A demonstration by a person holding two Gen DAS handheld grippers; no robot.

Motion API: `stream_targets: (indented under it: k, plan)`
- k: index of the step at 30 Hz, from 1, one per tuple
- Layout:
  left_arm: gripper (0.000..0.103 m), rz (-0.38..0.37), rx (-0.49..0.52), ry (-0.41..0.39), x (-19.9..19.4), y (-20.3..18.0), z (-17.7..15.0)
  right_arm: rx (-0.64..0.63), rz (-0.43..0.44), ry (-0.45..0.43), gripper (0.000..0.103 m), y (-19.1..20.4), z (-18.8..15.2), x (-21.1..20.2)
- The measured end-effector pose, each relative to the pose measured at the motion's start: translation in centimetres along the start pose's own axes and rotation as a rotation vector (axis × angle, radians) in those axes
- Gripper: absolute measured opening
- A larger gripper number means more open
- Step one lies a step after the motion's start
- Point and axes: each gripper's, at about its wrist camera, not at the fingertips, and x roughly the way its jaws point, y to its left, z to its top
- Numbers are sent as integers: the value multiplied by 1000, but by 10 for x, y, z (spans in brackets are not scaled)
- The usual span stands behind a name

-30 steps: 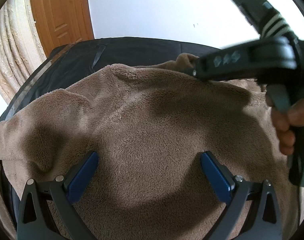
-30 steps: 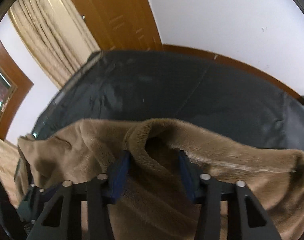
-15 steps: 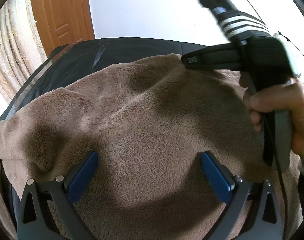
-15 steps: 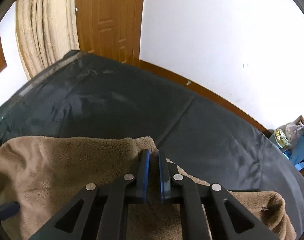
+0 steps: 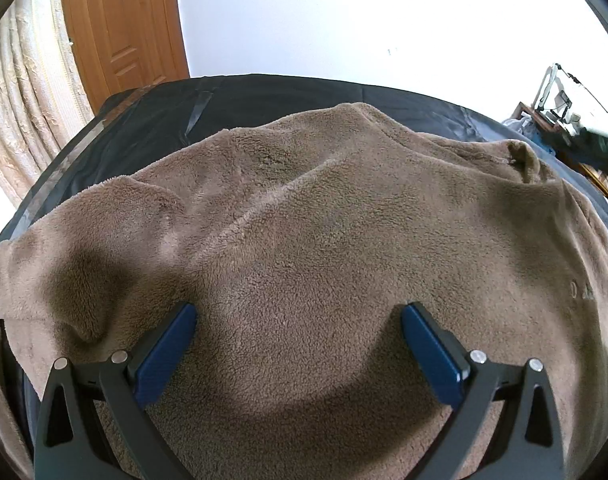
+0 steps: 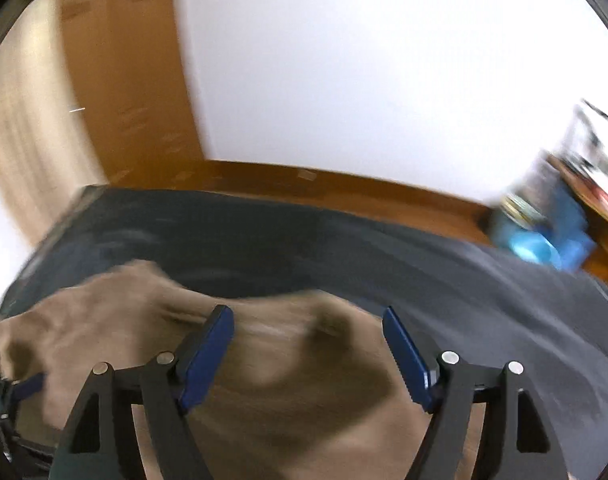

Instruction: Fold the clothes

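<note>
One garment, one dark surface, two grippers

A single brown fleece garment (image 5: 343, 240) lies spread over one black sheet-covered surface (image 5: 152, 120), and no second piece of clothing shows in either view. Two grippers are counted, the left gripper (image 5: 298, 344) and the right gripper (image 6: 307, 346), each with two blue pads, four pads in all. Behind the surface stand one wooden door (image 5: 120, 32), one pale curtain (image 5: 20, 112) and one white wall (image 5: 363, 16). At the right edge sits a cluster of small items around one blue container (image 6: 539, 246), too blurred to count.
</note>
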Motion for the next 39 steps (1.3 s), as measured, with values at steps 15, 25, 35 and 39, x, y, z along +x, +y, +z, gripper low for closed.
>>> stream_targets:
  k: [15,25,35,39]
  plan:
    - [102,-28,3,12,1,1,6,130,-283,78,79,-114,-86,-20]
    - [102,-391,151,-38,-26,-84,99,358,-21,-64,79,-143,-98,-39]
    - [73,-585,219,269,94,-127,147,387,0,-117,79,-151,-93,-39]
    - [39,-607,251,282,97,-138,145,384,-7,-122,79,-157,-90,-34]
